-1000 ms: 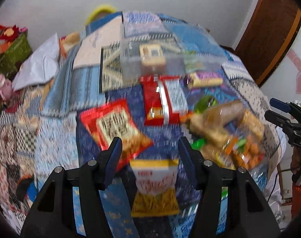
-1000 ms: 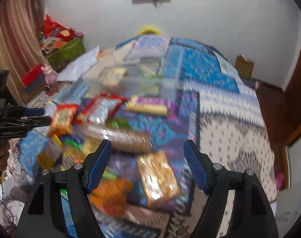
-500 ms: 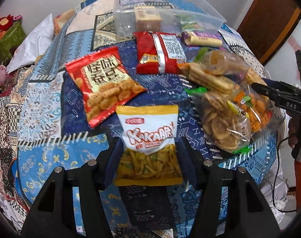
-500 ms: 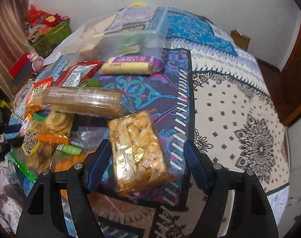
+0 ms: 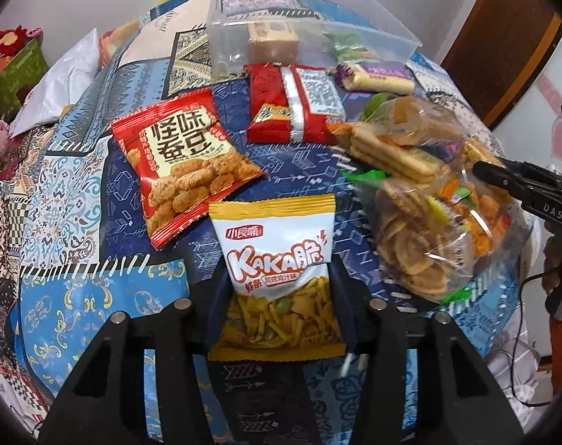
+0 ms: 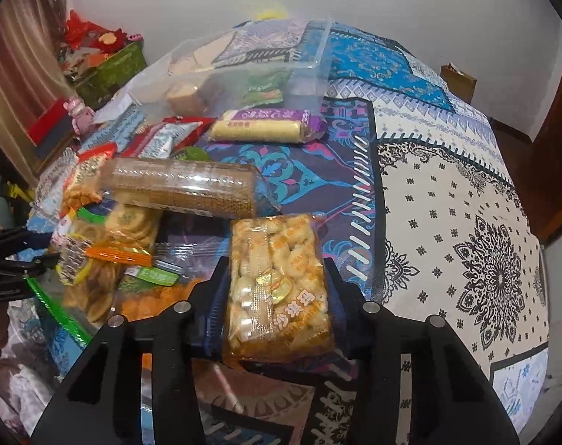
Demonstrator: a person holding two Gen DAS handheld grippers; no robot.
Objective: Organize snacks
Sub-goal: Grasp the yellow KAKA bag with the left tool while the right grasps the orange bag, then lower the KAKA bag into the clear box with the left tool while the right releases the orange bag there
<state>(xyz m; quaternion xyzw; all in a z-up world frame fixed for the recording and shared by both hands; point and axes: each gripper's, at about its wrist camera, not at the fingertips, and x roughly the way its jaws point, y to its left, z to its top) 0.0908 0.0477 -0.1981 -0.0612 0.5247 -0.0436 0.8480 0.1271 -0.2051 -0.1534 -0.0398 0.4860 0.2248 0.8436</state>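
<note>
My left gripper (image 5: 277, 289) stands around the lower half of a white and yellow KAKA snack bag (image 5: 277, 259); its jaws touch the bag's sides. My right gripper (image 6: 277, 285) stands around a clear pack of golden puffs (image 6: 277, 282), jaws against its sides. Both packs lie on the patterned bedspread (image 6: 448, 222). A clear plastic bin (image 5: 310, 33) at the far side holds a brown pack and a green pack; it also shows in the right wrist view (image 6: 244, 74).
A red bean-snack bag (image 5: 184, 163), a red and silver pack (image 5: 296, 104), a purple roll pack (image 6: 262, 126), a long biscuit tube (image 6: 181, 189) and several cracker bags (image 5: 422, 200) lie between the grippers and the bin. The right gripper shows at the edge (image 5: 522, 189).
Both grippers have come down and forward onto the bed. Each has narrowed its jaws around its pack, the left on the KAKA bag, the right on the golden puffs.
</note>
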